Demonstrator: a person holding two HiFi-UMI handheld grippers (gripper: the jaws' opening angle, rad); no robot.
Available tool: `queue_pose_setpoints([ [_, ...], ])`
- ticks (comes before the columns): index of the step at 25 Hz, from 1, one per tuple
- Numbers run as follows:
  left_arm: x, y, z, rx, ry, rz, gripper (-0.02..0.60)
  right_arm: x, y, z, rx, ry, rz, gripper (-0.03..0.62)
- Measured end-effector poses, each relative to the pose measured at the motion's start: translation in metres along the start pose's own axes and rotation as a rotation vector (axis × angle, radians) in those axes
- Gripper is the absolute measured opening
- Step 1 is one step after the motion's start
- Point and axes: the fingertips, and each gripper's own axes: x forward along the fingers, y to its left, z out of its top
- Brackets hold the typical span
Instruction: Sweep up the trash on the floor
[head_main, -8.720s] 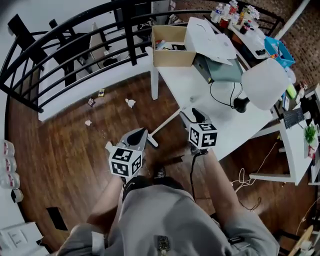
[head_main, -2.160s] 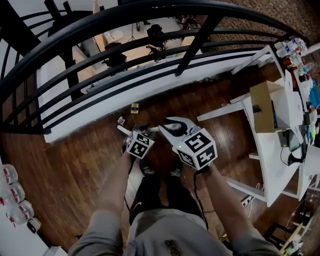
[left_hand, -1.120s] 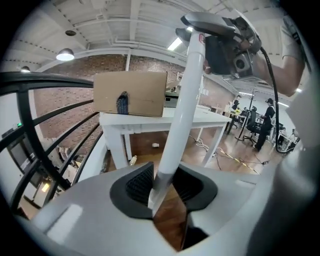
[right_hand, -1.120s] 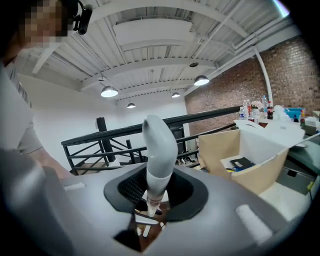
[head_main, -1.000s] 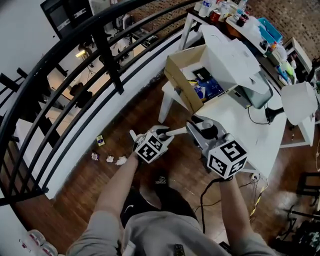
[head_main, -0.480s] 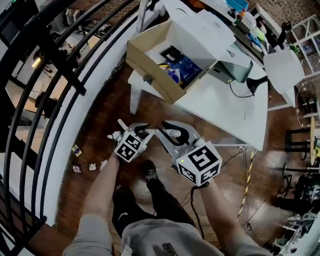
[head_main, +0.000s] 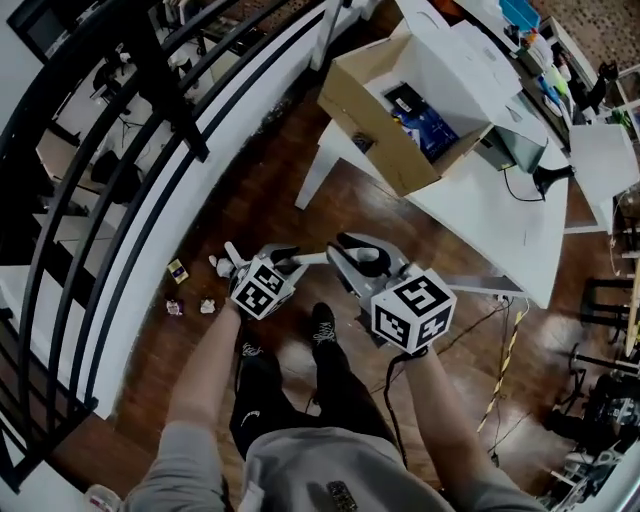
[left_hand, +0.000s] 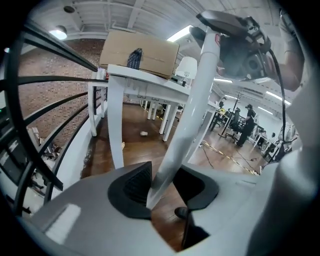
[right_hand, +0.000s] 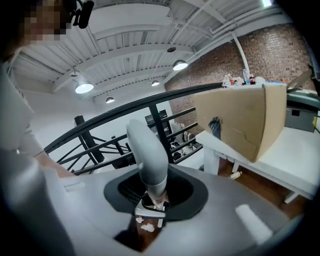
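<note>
Both grippers carry a long sweeping tool; its head is hidden. My left gripper is shut on its white pole. Those jaws have just been opening slightly, with the pole still between them. My right gripper is shut on the tool's grey handle further up. Small white paper scraps and a yellowish wrapper lie on the dark wood floor, just left of the left gripper and near the white ledge.
A black railing on a white ledge runs along the left. A white table with an open cardboard box stands at the upper right, one leg near the grippers. The person's shoes are below the tool.
Both grippers have come down toward the floor together with the tool. The head has turned, so the table and box sit further right and the scraps lie closer to the left gripper.
</note>
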Motion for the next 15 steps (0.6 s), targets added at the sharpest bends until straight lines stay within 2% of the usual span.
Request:
queue_pose_setpoints([
  [9,-0.073,0.049,-0.06,-0.047,0.021,0.111,0.132,0.069,0.076,-0.004,-0.032,0.039,0.148,0.086],
  [15,-0.101,0.049,-0.05,-0.041,-0.002,0.165,0.13,0.064,0.105,0.011,-0.105,0.035,0.188,0.086],
])
